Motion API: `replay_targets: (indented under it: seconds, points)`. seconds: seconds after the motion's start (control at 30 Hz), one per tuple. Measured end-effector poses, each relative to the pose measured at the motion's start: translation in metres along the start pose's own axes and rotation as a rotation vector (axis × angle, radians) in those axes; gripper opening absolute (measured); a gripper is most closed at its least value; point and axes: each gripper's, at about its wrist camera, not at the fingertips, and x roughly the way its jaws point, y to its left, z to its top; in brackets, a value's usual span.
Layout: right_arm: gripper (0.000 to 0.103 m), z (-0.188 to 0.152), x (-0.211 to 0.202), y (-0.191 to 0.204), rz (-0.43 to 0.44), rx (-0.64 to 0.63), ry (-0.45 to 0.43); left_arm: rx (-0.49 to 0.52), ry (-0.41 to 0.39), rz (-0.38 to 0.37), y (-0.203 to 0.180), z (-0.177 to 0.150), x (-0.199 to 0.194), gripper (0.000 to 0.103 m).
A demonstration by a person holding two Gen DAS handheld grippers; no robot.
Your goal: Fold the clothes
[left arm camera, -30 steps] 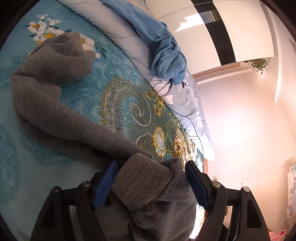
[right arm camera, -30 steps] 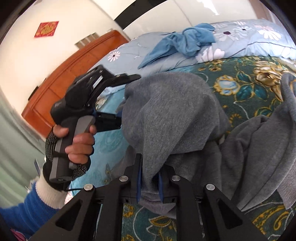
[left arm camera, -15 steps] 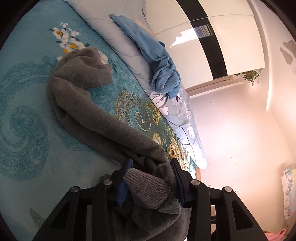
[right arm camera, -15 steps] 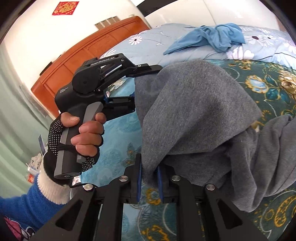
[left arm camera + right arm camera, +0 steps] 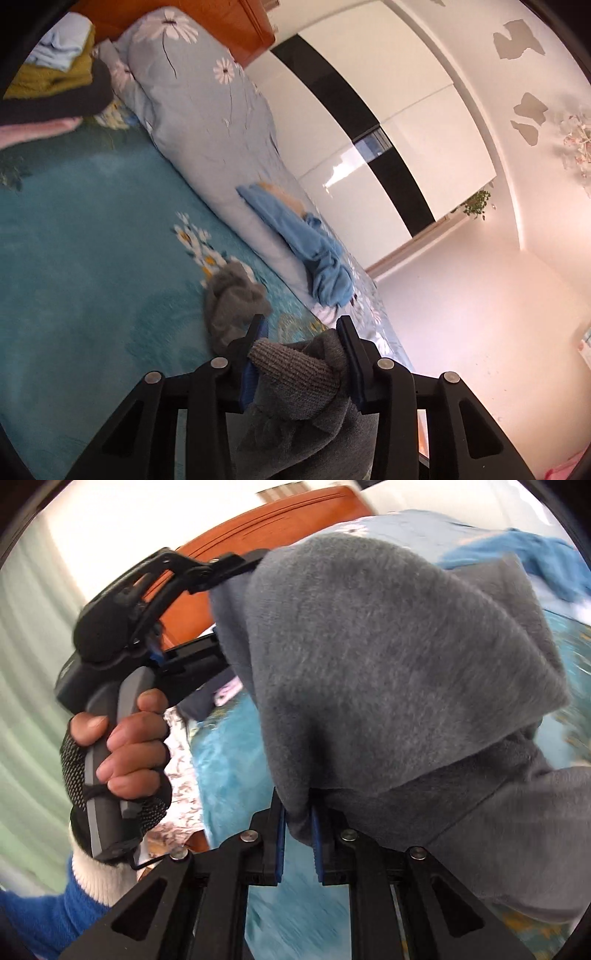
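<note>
**One grey sweater, two tools**

The left tool (image 5: 301, 345) pinches the grey sweater's (image 5: 388, 672) ribbed cuff, low centre. The right tool (image 5: 297, 834) pinches a fold. One blue cloth (image 5: 314, 251) lies on the bed (image 5: 92, 258); the stacked clothes (image 5: 51, 77), upper left, are cut off.

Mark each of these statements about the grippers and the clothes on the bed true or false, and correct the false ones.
1. The left gripper is closed on a ribbed cuff of the grey sweater. True.
2. The right gripper holds nothing. False: its pads pinch a fold of the grey sweater.
3. A crumpled blue garment lies on the pale floral duvet. True.
4. The hand on the left gripper's handle is bare. False: it wears a dotted fingerless glove.
5. The grey sweater lies flat and folded on the teal blanket. False: it is bunched and lifted between the two grippers.
</note>
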Motion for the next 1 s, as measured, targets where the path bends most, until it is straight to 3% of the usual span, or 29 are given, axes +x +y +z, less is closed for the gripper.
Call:
replay_targets:
  seconds: [0.13,0.23,0.37,0.53,0.67,0.8,0.9,1.0]
  points:
    - [0.013,0.003,0.041,0.012,0.032,0.015,0.060,-0.050,-0.087,0.110,0.051,0.013,-0.040,0.041]
    - [0.013,-0.005,0.046,0.013,0.036,0.019,0.091,-0.149,-0.091,0.159,0.100,0.007,-0.053,0.041]
    - [0.015,-0.009,0.007,-0.003,-0.017,0.043,0.042,-0.262,-0.071,0.170,0.145,-0.013,-0.053,0.041]
    - [0.034,-0.015,-0.076,-0.047,-0.197,0.148,-0.115,-0.321,-0.060,0.174,0.167,-0.038,-0.051,0.041]
    - [0.035,-0.008,-0.103,-0.093,-0.267,0.292,-0.168,-0.366,-0.066,0.163,0.175,-0.047,-0.054,0.042]
    - [0.036,0.014,-0.094,-0.115,-0.211,0.307,-0.139,-0.357,-0.068,0.165,0.171,-0.049,-0.055,0.042]
    - [0.038,0.044,-0.058,-0.127,-0.142,0.341,-0.103,-0.346,-0.064,0.168,0.167,-0.048,-0.058,0.042]
    - [0.038,0.069,-0.020,-0.149,-0.043,0.502,-0.058,-0.346,-0.055,0.170,0.167,-0.049,-0.060,0.043]
